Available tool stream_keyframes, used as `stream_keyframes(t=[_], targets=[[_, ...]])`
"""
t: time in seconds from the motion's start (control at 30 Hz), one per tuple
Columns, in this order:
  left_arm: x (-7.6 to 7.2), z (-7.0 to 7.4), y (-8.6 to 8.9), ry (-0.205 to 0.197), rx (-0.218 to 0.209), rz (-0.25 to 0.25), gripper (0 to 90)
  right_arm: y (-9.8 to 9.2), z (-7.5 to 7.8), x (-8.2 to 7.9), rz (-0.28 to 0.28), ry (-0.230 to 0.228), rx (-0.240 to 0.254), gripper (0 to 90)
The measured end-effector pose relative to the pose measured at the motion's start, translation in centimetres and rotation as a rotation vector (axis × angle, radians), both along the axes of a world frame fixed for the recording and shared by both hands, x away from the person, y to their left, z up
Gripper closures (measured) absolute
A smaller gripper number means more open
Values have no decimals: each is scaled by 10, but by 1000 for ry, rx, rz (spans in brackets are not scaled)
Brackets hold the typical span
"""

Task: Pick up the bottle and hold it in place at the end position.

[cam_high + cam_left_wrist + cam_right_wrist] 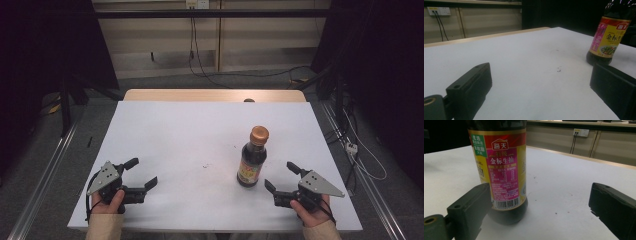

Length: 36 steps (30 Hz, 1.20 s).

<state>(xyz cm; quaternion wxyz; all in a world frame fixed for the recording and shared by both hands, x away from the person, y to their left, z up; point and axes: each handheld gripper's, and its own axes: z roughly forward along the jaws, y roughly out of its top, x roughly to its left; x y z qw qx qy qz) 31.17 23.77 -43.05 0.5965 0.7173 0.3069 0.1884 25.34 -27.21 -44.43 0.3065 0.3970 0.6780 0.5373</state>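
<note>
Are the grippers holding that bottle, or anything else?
No, nothing is held. The left gripper and the right gripper are both open, and the bottle stands free on the table.

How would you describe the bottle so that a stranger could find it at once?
On the white table, look right of centre, just ahead of the right gripper. There the bottle stands upright: dark sauce inside, orange-brown cap, yellow and red label. Nothing else stands on the table.

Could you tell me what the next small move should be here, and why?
Probably slide the right gripper a little toward the bottle so its body sits between the open jaws. The bottle stands upright on the table, close to that gripper but off to one side of the gap. The left gripper is open too, but farther away.
</note>
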Motion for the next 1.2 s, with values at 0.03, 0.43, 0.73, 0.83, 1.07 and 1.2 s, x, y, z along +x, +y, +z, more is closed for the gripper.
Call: stream_keyframes(t=[0.03, 0.43, 0.73, 0.83, 1.07, 1.2], targets=[[0, 0, 0, 0, 0, 0, 37, 0, 0, 0, -1, 1, 1, 39], [0, 0, -2, -6, 1, -4, 37, 1, 0, 1, 1, 4, 5, 37], [-1, 0, -1, -11, -3, -5, 37, 7, 4, 2, 46, 14, 11, 30], [-1, 0, -1, -12, 0, -6, 37, 11, 6, 5, 67, 7, 15, 20], [-1, 0, -2, -11, 1, -8, 37, 23, 13, 11, 96, 7, 25, 32], [-1, 0, -2, -13, 2, -9, 37, 28, 15, 15, 105, 19, 18, 53]])
